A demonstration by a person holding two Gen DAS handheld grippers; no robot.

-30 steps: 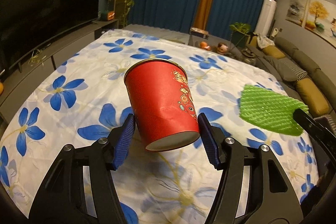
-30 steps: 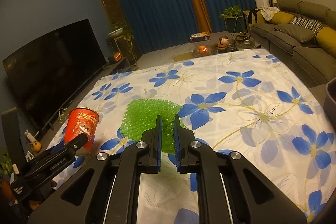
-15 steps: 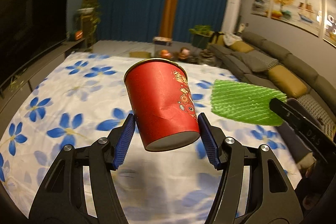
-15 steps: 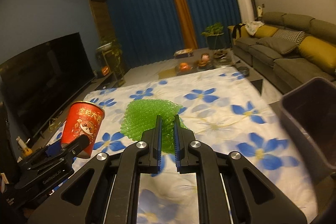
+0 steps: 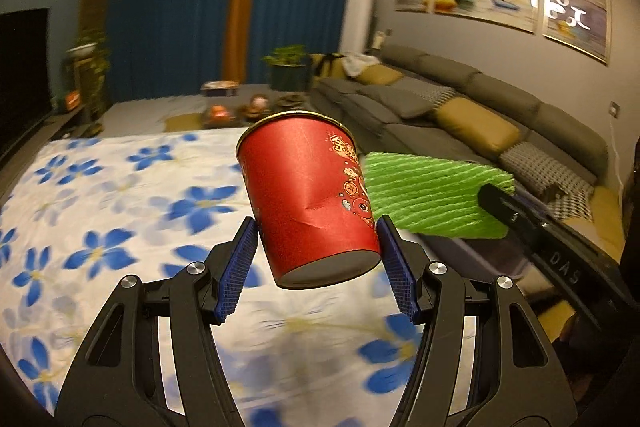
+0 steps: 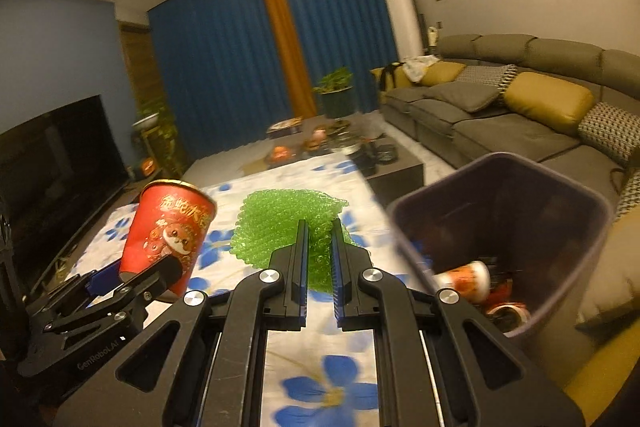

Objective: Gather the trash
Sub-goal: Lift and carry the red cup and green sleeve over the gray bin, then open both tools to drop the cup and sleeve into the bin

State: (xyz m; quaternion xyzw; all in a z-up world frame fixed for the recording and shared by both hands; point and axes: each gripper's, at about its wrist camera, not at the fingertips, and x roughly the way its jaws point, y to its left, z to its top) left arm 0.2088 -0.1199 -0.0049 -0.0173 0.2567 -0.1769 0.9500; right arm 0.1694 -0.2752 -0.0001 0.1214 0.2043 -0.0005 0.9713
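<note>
My left gripper (image 5: 318,239) is shut on a dented red paper cup (image 5: 310,195) and holds it tilted in the air above the flowered cloth. The cup also shows in the right wrist view (image 6: 168,231), at the left. My right gripper (image 6: 318,227) is shut on a green foam net (image 6: 288,227), which also shows in the left wrist view (image 5: 432,201) to the right of the cup. A dark trash bin (image 6: 560,195) stands to the right of my right gripper, with cups and other trash (image 6: 466,277) in it.
A table with a white cloth with blue flowers (image 5: 100,211) lies below both grippers. A grey sofa with yellow cushions (image 6: 500,107) runs along the right. A low table with small items (image 6: 328,143) stands beyond, and a TV (image 6: 48,163) at the left.
Both grippers have swung right and lifted with the cup and net. The trash bin has come fully into the right wrist view, close on the right.
</note>
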